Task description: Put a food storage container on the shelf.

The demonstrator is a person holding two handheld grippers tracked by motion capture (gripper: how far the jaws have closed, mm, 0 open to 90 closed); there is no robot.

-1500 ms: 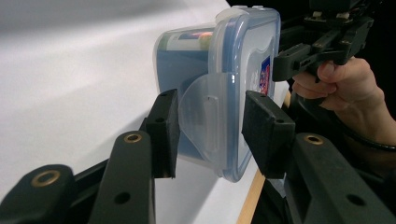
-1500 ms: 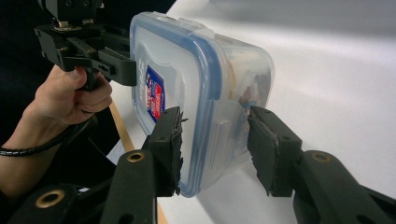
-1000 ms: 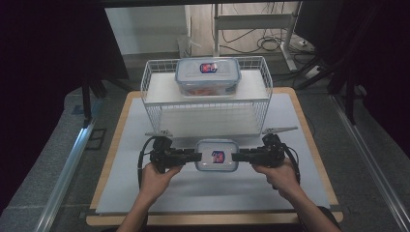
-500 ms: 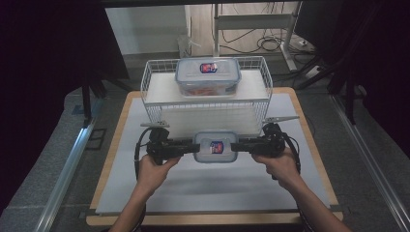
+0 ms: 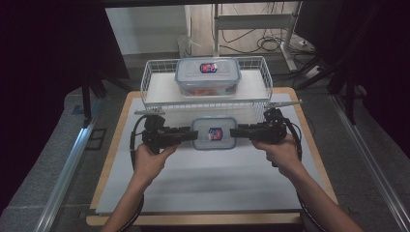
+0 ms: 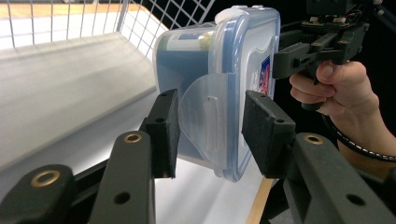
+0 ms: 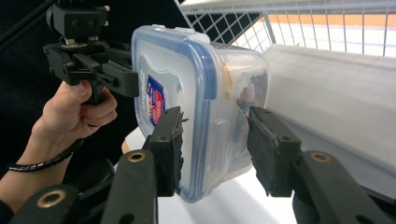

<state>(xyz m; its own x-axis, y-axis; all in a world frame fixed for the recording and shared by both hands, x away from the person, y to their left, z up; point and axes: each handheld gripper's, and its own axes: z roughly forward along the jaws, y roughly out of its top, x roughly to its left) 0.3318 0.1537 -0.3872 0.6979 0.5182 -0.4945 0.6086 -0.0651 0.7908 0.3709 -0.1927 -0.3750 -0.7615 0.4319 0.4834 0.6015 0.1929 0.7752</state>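
Black grippers (image 5: pixel 196 135), brass-ringed screw holes

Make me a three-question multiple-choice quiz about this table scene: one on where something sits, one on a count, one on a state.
1. Where is the far container?
A. in the wire basket
B. on the floor
C. under the table

2. How many lidded containers are there?
A. one
B. two
C. four

3. How is the near container held?
A. lying untouched on the table
B. by one gripper only
C. between both grippers, one at each end

Answers:
1. A, the basket's white wire walls surround it.
2. B, one in the basket, one in front.
3. C, the left gripper and the right gripper meet its two ends, and the jaws straddle its side flaps.
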